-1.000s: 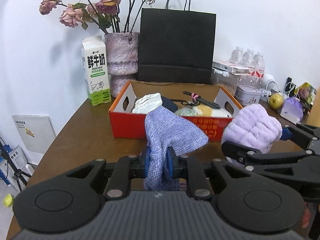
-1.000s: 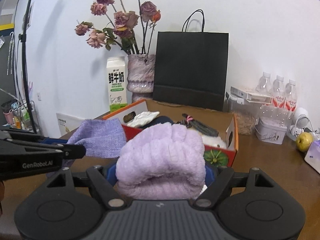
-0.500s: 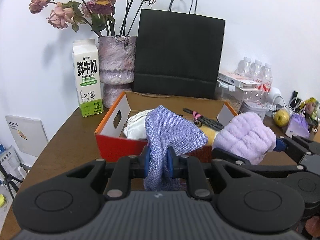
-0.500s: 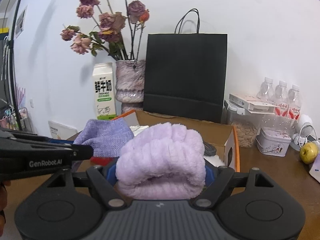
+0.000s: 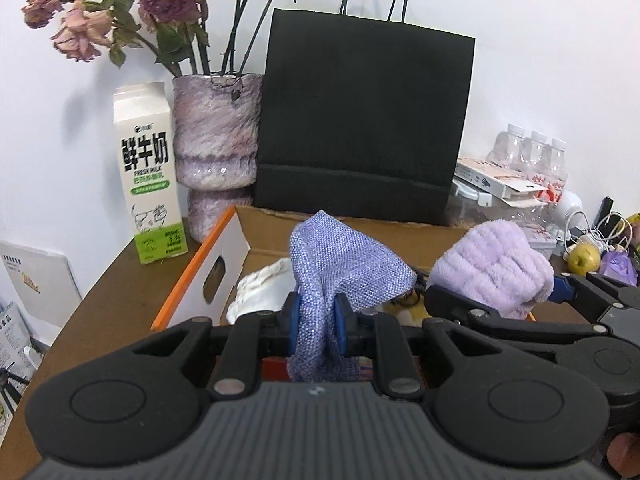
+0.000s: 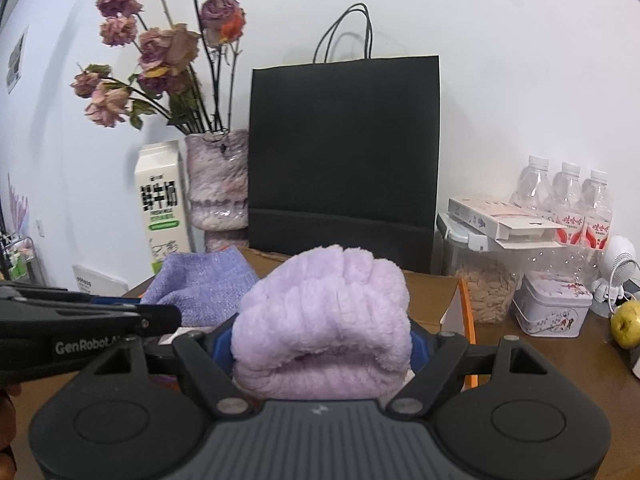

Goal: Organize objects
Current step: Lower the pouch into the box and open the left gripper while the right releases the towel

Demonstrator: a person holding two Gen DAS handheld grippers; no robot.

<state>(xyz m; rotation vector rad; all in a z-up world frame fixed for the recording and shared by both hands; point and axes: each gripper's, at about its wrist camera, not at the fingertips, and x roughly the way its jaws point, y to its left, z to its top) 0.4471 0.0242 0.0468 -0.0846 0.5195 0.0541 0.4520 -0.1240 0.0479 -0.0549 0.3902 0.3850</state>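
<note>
White wall behind, brown table (image 5: 120,304) below. My left gripper (image 5: 316,320) is pinched tight on the blue cloth (image 5: 340,264), and my right gripper (image 6: 320,348) stands wide around the lilac towel (image 6: 324,312), gripping it. Both hang over the box (image 5: 224,256), which already holds a few items. I judge only the drop remains.
</note>
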